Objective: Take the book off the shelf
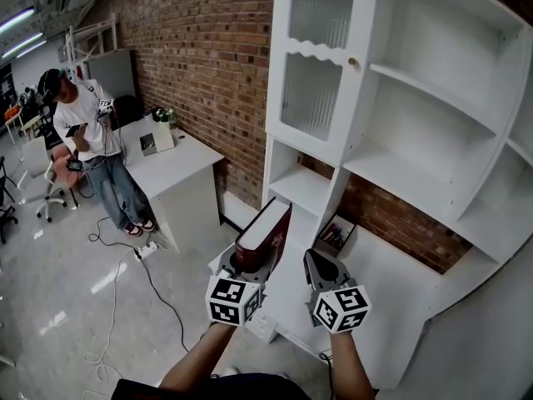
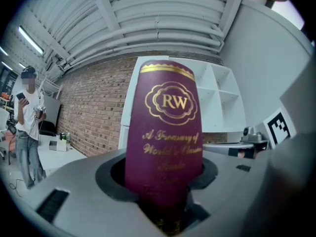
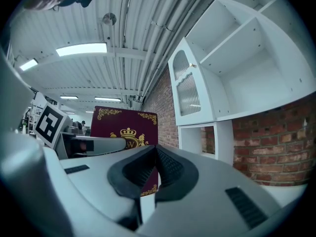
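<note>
Two grippers are held level before the white shelf unit [image 1: 416,98], side by side. The left gripper [image 1: 254,261] clamps the maroon book [image 1: 273,223], one jaw on each cover, low down at the spine. The book stands upright with its long axis vertical. Its gold-lettered spine faces back toward the person, the white page edges on top run away toward the shelf, and the crowned cover faces the right gripper [image 1: 321,263]. It hangs in the air just in front of the unit's lower open compartment, resting on no board. The right gripper's jaws are pressed together on nothing, just beside the book and apart from it. Behind, a brick wall [image 1: 200,65] runs past a white desk [image 1: 179,169].
</note>
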{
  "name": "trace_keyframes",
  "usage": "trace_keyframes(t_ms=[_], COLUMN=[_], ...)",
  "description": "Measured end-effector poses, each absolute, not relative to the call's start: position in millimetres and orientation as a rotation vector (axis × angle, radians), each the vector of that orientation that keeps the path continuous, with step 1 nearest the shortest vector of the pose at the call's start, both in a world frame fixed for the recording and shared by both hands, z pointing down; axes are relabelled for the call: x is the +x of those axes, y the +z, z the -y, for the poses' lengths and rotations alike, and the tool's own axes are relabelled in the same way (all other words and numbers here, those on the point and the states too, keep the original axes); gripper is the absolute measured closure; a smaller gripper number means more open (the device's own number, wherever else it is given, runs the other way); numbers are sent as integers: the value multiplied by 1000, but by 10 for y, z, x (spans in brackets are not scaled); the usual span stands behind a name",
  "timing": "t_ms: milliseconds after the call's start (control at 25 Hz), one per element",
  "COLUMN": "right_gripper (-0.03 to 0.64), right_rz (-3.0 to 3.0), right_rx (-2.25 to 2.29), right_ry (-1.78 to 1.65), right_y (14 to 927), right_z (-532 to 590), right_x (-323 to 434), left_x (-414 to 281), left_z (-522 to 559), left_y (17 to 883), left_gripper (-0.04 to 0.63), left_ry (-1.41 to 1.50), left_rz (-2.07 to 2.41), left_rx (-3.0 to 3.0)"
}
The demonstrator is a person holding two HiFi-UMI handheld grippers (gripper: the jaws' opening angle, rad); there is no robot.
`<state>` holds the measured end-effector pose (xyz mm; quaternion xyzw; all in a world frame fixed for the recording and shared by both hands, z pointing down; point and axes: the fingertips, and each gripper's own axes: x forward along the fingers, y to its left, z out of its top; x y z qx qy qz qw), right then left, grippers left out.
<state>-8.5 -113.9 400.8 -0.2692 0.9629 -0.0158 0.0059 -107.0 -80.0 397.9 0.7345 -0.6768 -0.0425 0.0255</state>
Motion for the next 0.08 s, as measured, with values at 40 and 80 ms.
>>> trace_keyframes(t_ms=[40,80], right_gripper=[597,597], right_rz=[-3014,-3013], right_rx=[-844,-844], right_ry=[-52,-55], right_y=[4009,4010], right_z=[1138,1136], right_x=[-94,-104], left_x=[-1078,-1086], left_z=[798,796], left_y=[3978,3977], left_gripper=[359,359], left_ry=[-130,-128], left_rz=[2092,2091], left_rx=[2271,2271])
